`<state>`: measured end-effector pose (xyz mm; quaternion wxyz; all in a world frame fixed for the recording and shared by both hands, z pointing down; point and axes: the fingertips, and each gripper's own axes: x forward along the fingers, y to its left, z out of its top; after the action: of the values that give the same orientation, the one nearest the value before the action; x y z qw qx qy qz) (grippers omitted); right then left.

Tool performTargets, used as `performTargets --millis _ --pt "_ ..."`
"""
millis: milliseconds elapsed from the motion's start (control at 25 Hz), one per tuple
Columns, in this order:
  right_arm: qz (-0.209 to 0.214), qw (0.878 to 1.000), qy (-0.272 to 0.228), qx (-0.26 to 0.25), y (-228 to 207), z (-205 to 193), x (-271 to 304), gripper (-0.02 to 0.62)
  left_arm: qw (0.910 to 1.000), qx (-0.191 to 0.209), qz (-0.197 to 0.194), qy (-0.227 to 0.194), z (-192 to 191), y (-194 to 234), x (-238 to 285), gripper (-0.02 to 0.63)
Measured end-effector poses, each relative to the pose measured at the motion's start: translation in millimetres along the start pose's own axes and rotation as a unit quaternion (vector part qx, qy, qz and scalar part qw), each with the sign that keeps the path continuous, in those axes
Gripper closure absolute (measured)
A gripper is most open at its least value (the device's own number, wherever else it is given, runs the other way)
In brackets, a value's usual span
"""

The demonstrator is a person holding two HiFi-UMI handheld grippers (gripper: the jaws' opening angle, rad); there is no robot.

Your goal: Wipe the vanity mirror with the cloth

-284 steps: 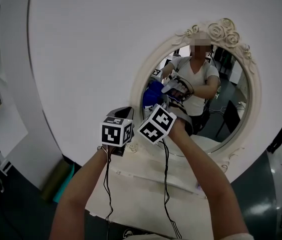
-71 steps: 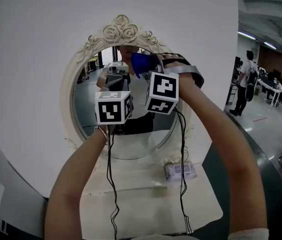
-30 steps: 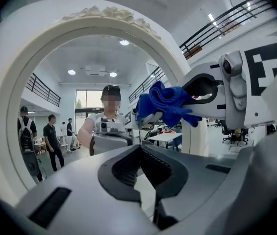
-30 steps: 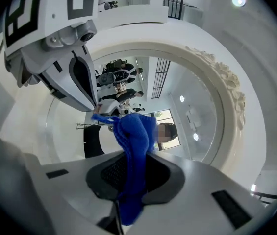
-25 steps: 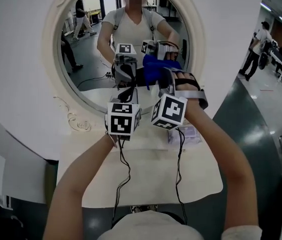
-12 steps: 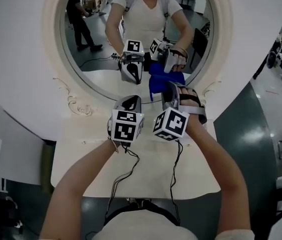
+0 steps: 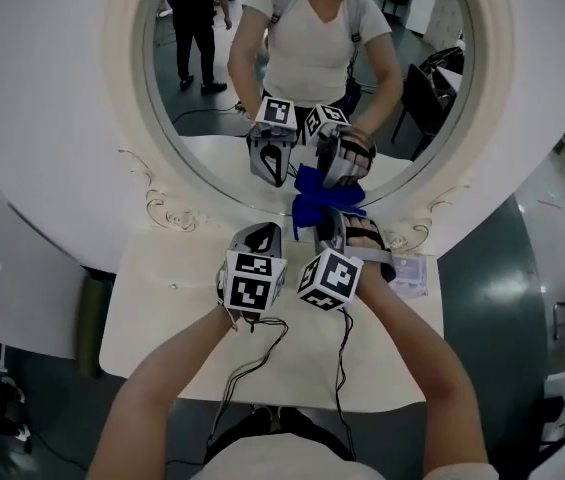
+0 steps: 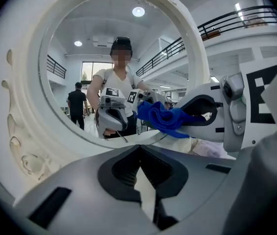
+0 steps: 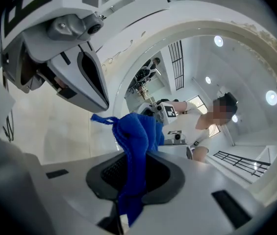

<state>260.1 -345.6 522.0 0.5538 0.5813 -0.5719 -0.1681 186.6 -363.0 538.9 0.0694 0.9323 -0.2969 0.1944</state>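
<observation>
Cloth (image 7: 312,206) in right gripper (image 7: 326,226) touches mirror (image 7: 207,108) at lower rim.

Cloth (image 7: 314,208), blue, in right hand-held gripper (image 7: 328,226): moved from upper glass of vanity mirror (image 7: 137,118) down to its lower rim. Left hand-held gripper (image 7: 265,234): lowered alongside.

Bare desk (image 7: 152,308) lies open left of the left hand-held gripper (image 7: 265,230); vanity mirror's frame (image 7: 130,98) blocks ahead, small packet (image 7: 412,268) at right.
</observation>
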Motion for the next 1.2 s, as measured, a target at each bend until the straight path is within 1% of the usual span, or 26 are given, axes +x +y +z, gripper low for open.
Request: performTargets --millis 200,400,680,880,1040,1120,1200 --pt "0.022 1.000 0.003 -0.001 20.3 6.9 14.7 0.529 0.9998 0.018 0.008 0.002 -18.6 15.0 0.4 0.601" --pt "0.035 0.999 0.009 -0.007 25.1 5.9 16.9 0.529 0.9997 0.018 0.011 0.009 -26.5 19.9 -1.2 0.601" --pt "0.039 0.999 0.015 0.000 25.9 5.8 19.0 0.529 0.9999 0.008 0.005 -0.004 -21.7 20.6 -3.1 0.603" --pt "0.052 0.998 0.016 0.021 26.3 5.6 18.0 0.529 0.9999 0.004 0.002 -0.010 -15.1 16.4 -10.5 0.601" --pt "0.064 0.996 0.006 0.057 22.1 10.1 8.3 0.529 0.9994 -0.006 0.004 -0.034 1.1 18.2 -23.4 0.601" --pt "0.058 0.995 -0.008 0.083 12.2 16.7 -2.4 0.529 0.9987 -0.008 0.007 -0.050 15.8 20.1 -33.8 0.601" --pt "0.041 0.992 -0.029 0.113 -3.0 25.9 -15.2 0.529 0.9977 -0.007 0.009 -0.067 33.9 21.7 -44.0 0.603"
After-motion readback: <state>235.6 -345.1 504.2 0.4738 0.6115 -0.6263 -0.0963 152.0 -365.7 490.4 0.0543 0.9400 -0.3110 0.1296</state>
